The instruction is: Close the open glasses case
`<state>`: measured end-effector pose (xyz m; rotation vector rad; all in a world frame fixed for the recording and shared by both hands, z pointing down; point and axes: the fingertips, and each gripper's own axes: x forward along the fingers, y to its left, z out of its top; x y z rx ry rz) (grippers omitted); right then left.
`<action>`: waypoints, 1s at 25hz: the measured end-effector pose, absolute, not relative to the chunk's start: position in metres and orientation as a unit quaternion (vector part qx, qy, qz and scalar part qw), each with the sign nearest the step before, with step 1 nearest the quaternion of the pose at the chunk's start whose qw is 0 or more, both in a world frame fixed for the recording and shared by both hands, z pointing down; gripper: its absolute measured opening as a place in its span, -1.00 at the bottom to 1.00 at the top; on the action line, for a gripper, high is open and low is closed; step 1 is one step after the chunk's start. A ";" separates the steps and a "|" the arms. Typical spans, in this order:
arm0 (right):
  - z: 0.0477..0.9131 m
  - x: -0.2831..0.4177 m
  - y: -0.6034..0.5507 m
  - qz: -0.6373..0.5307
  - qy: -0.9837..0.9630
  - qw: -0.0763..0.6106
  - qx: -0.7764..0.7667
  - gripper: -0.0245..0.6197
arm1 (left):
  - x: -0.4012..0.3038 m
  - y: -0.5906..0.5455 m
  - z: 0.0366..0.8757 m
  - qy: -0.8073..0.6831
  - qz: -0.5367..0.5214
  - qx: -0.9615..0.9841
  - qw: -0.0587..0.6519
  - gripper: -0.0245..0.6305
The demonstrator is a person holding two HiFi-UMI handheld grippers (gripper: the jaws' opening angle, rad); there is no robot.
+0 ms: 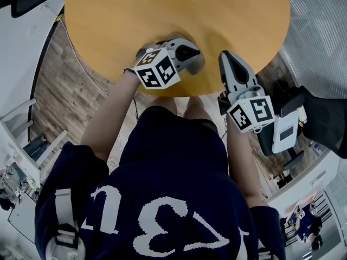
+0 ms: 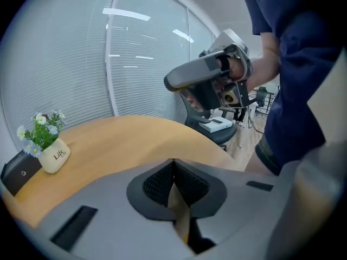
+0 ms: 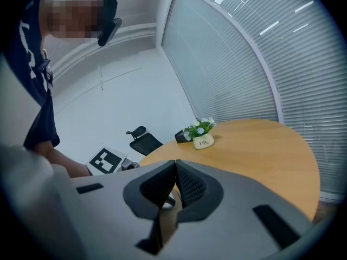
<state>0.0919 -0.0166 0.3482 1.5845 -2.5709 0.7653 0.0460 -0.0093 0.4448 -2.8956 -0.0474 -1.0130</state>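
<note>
A flower pot [image 2: 54, 155] stands on the table [image 2: 124, 140]; a case [image 2: 20, 169] lies on it too, just beside the pot.

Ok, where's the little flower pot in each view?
Head view: not in it; only part of the table shows.
Left gripper view: flower pot at the far left, standing on the table.
Right gripper view: flower pot just above centre, on the table's far side.
Shared landmark: the round wooden table.

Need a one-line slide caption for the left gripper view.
Left tool shut and empty over the wooden table; a flower pot stands beside a dark case at the far side.
</note>
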 end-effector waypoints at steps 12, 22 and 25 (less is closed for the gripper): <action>0.376 0.090 -0.005 0.273 -0.815 0.046 0.509 -0.85 | 0.031 -0.020 0.454 0.026 -0.324 -0.937 -0.132 -0.88; 0.478 0.045 0.063 0.421 -0.778 0.176 0.432 -0.56 | 0.039 -0.029 0.457 0.036 -0.352 -0.917 -0.185 -0.88; 0.498 0.030 0.071 0.449 -0.764 0.196 0.420 -0.49 | 0.040 -0.034 0.459 0.042 -0.361 -0.909 -0.204 -0.88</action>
